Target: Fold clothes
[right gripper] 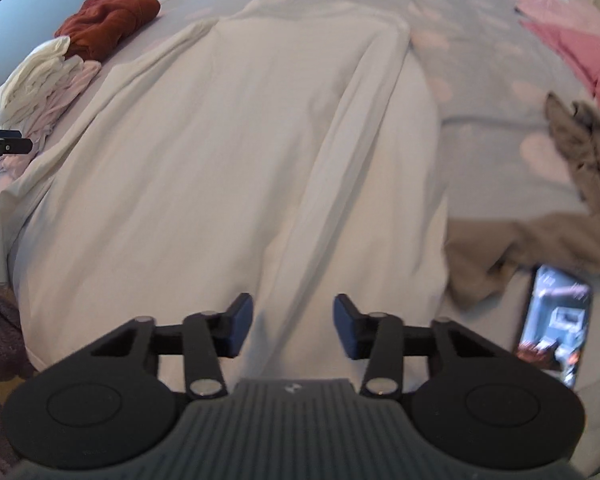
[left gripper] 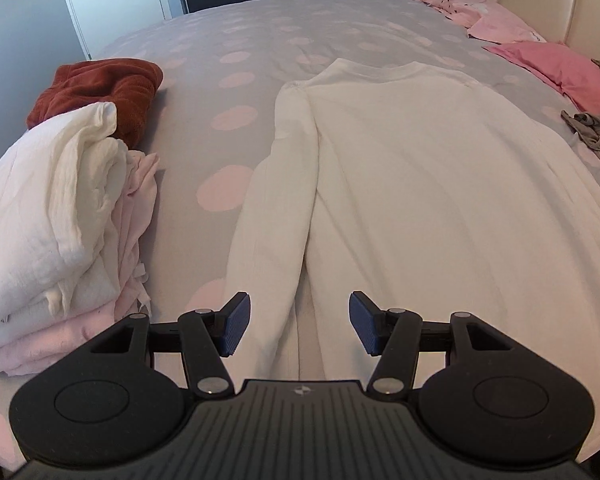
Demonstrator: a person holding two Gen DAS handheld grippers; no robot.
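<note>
A white long-sleeved top [left gripper: 412, 184] lies flat on the grey spotted bedspread [left gripper: 228, 80], collar at the far end, both sleeves folded along its body. My left gripper [left gripper: 298, 326] hovers open over the cuff end of the left sleeve [left gripper: 268, 216], nothing between its blue pads. In the right wrist view the same top [right gripper: 204, 152] fills the middle. My right gripper [right gripper: 294, 328] stands open above the right sleeve [right gripper: 352, 184] near its lower end, and its pads press on nothing. The left gripper's black body [right gripper: 4, 148] shows at the left edge there.
A stack of folded white and pale pink clothes [left gripper: 60, 232] sits at the left, a rust-red garment [left gripper: 100, 88] behind it. Pink pillows [left gripper: 556, 68] lie at the far right. Crumpled grey-brown clothing [right gripper: 540, 236] and a lit phone [right gripper: 556, 320] lie right of the top.
</note>
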